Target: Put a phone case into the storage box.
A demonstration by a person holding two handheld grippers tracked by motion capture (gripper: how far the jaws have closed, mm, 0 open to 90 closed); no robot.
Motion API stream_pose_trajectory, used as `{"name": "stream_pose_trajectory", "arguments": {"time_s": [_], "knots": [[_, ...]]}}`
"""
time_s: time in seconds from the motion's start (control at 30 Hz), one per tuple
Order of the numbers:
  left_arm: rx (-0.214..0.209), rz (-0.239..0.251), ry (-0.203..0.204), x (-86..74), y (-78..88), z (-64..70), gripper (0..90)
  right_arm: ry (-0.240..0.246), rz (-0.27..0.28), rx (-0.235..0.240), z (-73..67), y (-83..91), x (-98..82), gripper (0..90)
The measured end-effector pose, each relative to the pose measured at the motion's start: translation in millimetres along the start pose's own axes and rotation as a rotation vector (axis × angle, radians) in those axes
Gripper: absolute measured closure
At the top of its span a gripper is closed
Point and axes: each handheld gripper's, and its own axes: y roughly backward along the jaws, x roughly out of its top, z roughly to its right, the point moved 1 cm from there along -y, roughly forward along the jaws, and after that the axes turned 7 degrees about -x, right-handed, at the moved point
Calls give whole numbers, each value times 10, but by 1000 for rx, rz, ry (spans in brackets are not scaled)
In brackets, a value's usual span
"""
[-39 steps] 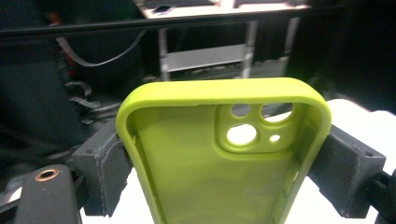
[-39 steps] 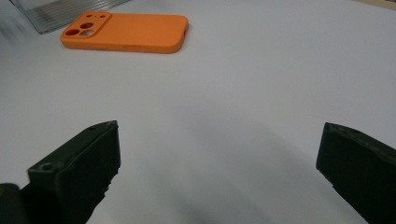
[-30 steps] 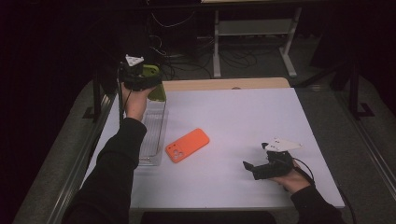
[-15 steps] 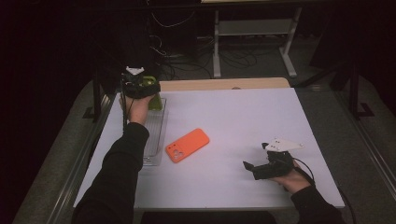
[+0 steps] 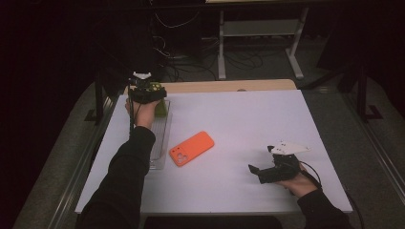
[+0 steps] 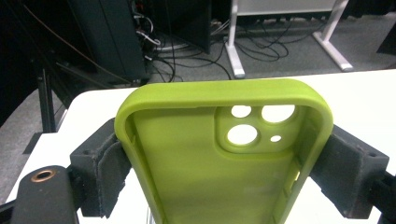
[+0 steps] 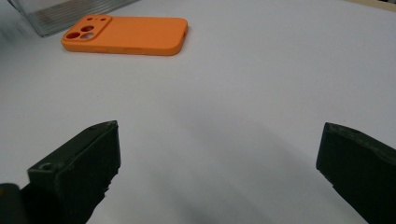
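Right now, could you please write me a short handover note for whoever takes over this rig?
Left gripper: shut on the soft lime-green phone case, pads pressing its two long sides, held over the far end of the clear plastic tray at the table's left.
Right gripper: open, nothing between its jaws, resting low at the white table's near right.
Orange phone case: lying flat mid-table, camera cut-outs up, beside the tray.
Done: green case gripped.
Left: probably set it down; orange case untouched.

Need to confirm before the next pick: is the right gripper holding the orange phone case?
No: the right gripper stands open and bare, and the orange phone case lies apart on the table.
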Motion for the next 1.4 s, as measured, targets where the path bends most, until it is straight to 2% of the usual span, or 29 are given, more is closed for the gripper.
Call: {"name": "stream_pose_trajectory", "arguments": {"time_s": [0.2,0.23,0.37,0.4,0.47,0.57,0.63,0.67,0.77,0.8,0.83,0.9,1.17,1.3,1.4], "knots": [[-12,-4,-5,-24,-49,21,137,-2,0,3,0,6,-2,0],[-21,2,10,-27,-59,27,132,-3,1,3,-1,6,-1,0],[-46,18,25,-15,-44,18,39,-3,2,3,-1,-4,-1,0],[-60,32,40,-11,-44,23,26,-6,2,3,-1,-7,1,0],[-70,27,15,7,-5,8,5,-10,4,6,0,-8,1,0],[-86,42,14,33,46,-24,0,-9,5,9,-3,-9,1,0],[-100,16,-1,42,105,-61,0,-8,6,9,1,-9,3,0],[-110,21,9,43,124,-58,0,-11,5,8,0,-9,3,0],[-128,0,-33,40,249,-74,0,-12,2,3,0,-3,-1,0],[-143,-11,-45,34,290,-81,0,-10,2,2,-2,1,-4,0],[-159,-8,-35,23,321,-66,0,-11,1,1,-5,4,-6,0],[-188,-33,-63,0,394,-53,0,-10,0,0,-8,11,-11,0],[-281,-44,-123,-91,626,150,0,-13,12,-5,-11,23,-2,0],[-342,-46,-173,-97,719,265,1,-18,13,4,-9,3,26,0],[-385,-33,-207,-119,762,360,34,-13,8,4,-12,1,20,0]]}}
